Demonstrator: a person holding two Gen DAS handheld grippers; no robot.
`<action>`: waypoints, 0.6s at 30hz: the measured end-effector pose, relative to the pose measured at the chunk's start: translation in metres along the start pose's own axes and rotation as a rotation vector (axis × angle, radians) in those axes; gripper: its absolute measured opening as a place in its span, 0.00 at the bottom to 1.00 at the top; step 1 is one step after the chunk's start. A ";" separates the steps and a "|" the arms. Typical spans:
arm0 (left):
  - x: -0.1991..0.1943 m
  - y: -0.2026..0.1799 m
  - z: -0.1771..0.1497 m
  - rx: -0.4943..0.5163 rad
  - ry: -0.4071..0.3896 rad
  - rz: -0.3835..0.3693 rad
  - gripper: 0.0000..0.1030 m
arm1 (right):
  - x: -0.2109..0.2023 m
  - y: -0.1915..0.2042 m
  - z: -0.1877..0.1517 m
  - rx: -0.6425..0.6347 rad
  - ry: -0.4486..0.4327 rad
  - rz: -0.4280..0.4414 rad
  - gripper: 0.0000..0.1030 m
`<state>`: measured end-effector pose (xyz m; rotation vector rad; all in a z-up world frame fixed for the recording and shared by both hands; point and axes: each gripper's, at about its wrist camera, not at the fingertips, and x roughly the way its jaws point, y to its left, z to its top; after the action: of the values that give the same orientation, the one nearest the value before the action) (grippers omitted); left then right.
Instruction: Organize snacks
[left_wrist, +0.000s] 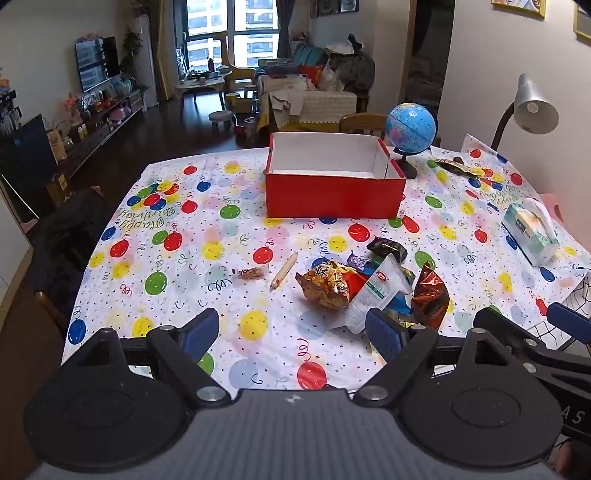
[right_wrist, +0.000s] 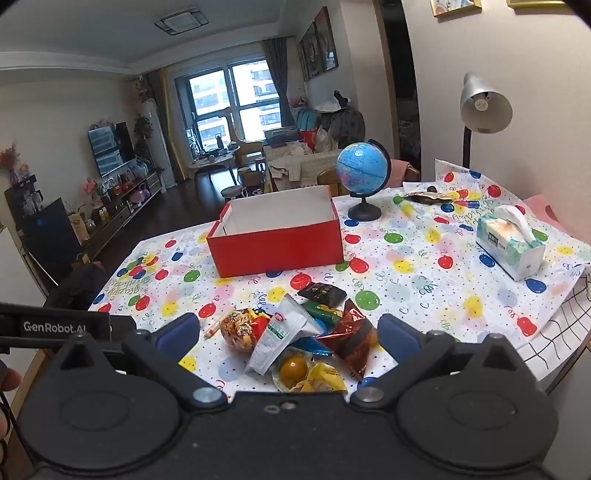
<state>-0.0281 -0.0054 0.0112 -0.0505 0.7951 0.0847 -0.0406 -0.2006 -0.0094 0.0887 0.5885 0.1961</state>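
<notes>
An open red box (left_wrist: 334, 192) (right_wrist: 277, 251) with a white inside stands on the balloon tablecloth, and no snacks show inside it. A pile of snack packets (left_wrist: 369, 284) (right_wrist: 299, 336) lies in front of it: a nut bag (left_wrist: 327, 282), a white packet (right_wrist: 275, 338), a dark red packet (right_wrist: 351, 334), a black packet (left_wrist: 388, 248). A small snack (left_wrist: 251, 273) and a stick snack (left_wrist: 283, 270) lie left of the pile. My left gripper (left_wrist: 293, 332) is open, near the pile's left. My right gripper (right_wrist: 288, 332) is open, the pile between its fingers.
A blue globe (left_wrist: 410, 127) stands behind the box on the right. A tissue box (left_wrist: 532, 230) and a dark wrapper (left_wrist: 456, 166) lie at the right. A desk lamp (left_wrist: 532, 107) leans over the right edge. A chair with a dark coat (left_wrist: 70, 236) stands at the table's left.
</notes>
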 end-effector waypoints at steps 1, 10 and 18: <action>0.000 0.000 0.000 0.000 0.000 0.000 0.84 | 0.000 0.001 0.000 -0.002 -0.004 0.000 1.00; -0.008 0.001 -0.006 -0.004 0.001 0.000 0.84 | -0.004 0.002 -0.001 -0.001 -0.005 -0.007 0.99; -0.009 -0.004 -0.014 -0.008 0.024 0.006 0.84 | -0.009 0.004 -0.004 -0.006 0.002 -0.004 0.99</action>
<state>-0.0442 -0.0107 0.0081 -0.0567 0.8194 0.0932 -0.0512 -0.1985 -0.0075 0.0815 0.5900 0.1938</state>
